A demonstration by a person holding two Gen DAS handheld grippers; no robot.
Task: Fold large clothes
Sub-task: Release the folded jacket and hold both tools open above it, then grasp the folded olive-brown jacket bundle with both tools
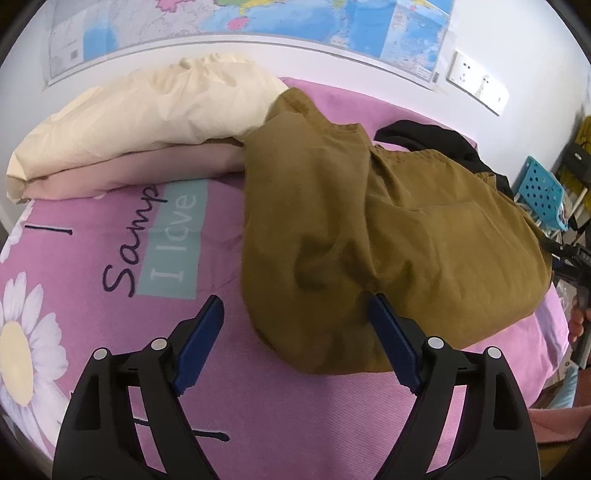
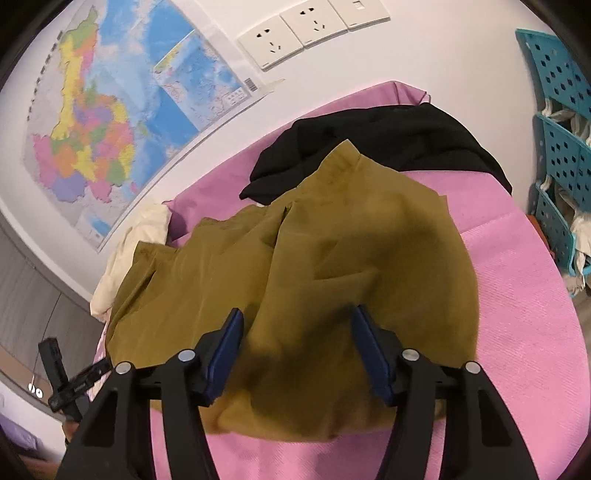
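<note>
An olive-brown garment (image 1: 388,229) lies crumpled on the pink bed sheet (image 1: 258,406), one end running up toward the cream bedding. My left gripper (image 1: 295,301) hovers open at the garment's near-left edge; its right finger (image 1: 391,332) is over the fabric and its left finger (image 1: 203,332) over bare sheet. In the right wrist view the same garment (image 2: 332,258) fills the middle. Above its near part my right gripper (image 2: 298,312) is open, with fabric below and between the pads but not pinched.
A black garment (image 2: 388,136) lies behind the olive one by the wall. Folded cream bedding (image 1: 147,122) occupies the far left of the bed. A map (image 2: 110,122) and wall sockets (image 2: 306,26) are behind. A teal perforated rack (image 2: 561,147) stands to the right of the bed.
</note>
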